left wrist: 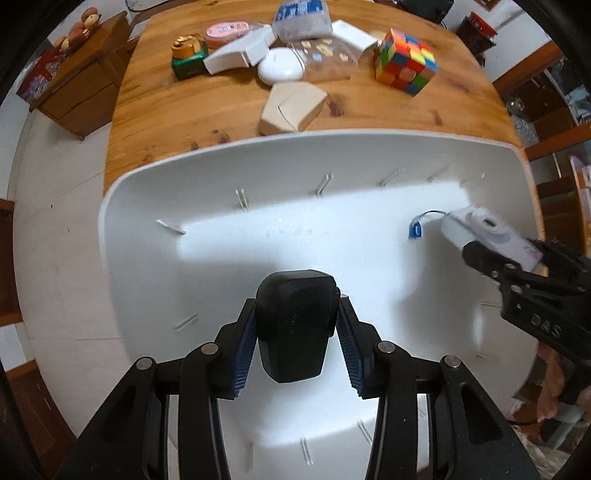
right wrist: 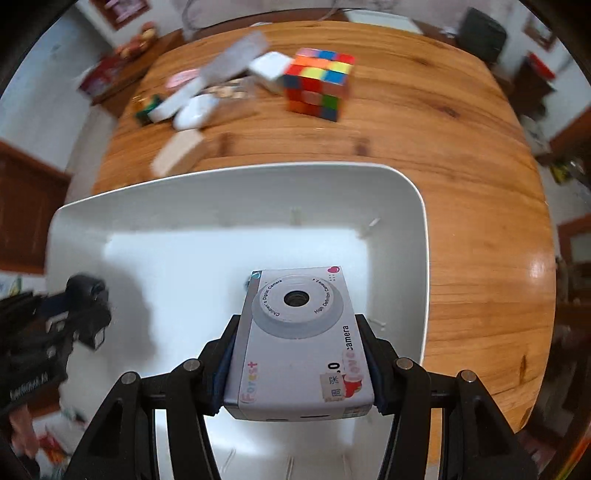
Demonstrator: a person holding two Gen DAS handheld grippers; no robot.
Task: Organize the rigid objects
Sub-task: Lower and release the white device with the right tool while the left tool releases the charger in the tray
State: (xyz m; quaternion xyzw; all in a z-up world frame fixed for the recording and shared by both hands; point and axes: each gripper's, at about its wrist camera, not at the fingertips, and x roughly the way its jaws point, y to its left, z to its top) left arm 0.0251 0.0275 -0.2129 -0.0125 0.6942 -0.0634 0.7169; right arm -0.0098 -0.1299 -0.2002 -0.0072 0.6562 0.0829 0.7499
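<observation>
My left gripper (left wrist: 295, 332) is shut on a black rounded box (left wrist: 295, 325) and holds it above the white bin (left wrist: 221, 166). My right gripper (right wrist: 299, 354) is shut on a white children's camera (right wrist: 295, 339) over the right part of the bin (right wrist: 406, 195). The camera (left wrist: 491, 236) and right gripper (left wrist: 506, 258) also show at the right of the left wrist view, with a blue strap (left wrist: 415, 230) hanging. The left gripper (right wrist: 83, 317) shows blurred at the left of the right wrist view.
Beyond the bin on the wooden table (left wrist: 184, 107) lie a colourful cube (left wrist: 404, 61), a tan box (left wrist: 291, 107), a white puck (left wrist: 280, 66), white boxes (left wrist: 236, 55), a green-gold item (left wrist: 188, 55) and a pink tin (left wrist: 225, 33). A wooden cabinet (left wrist: 77, 85) stands left.
</observation>
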